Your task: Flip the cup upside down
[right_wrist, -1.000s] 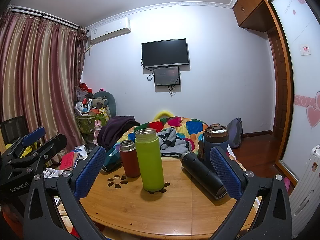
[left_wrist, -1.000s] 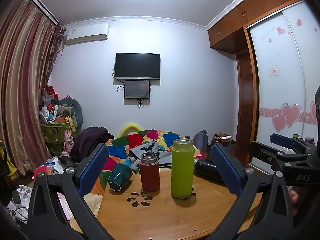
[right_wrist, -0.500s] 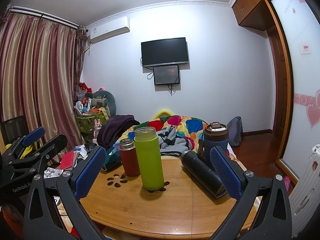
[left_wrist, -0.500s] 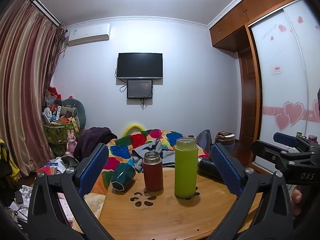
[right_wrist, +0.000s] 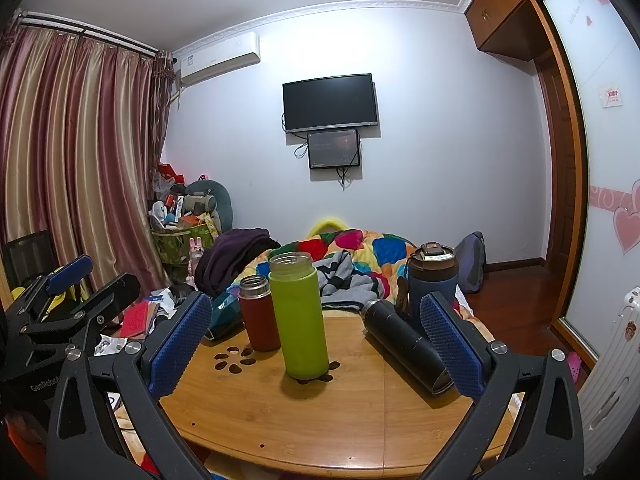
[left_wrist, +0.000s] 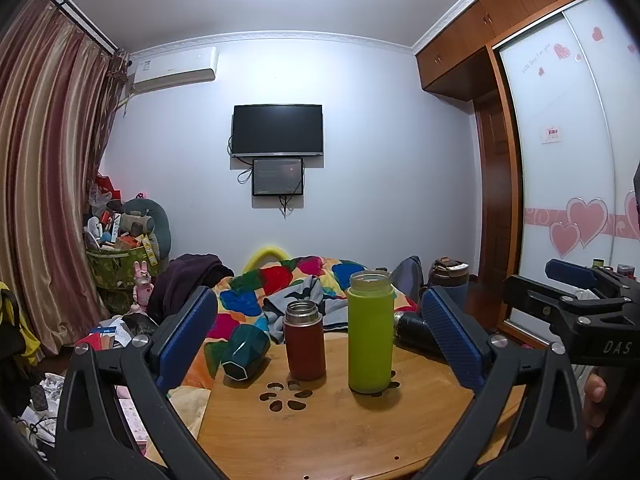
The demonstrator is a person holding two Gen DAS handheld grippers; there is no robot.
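Right now the tall lime-green cylindrical cup [right_wrist: 299, 316] stands upright mid-table, dead ahead between the right gripper [right_wrist: 314, 346]'s wide-open, empty jaws, the left gripper [left_wrist: 318, 342] likewise open and empty.

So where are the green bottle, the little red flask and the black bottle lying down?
green bottle [right_wrist: 301, 320]: right wrist view, middle of its body.
red flask [left_wrist: 305, 346]: left wrist view, middle of its red body.
black bottle [right_wrist: 404, 344]: right wrist view, middle of its side.
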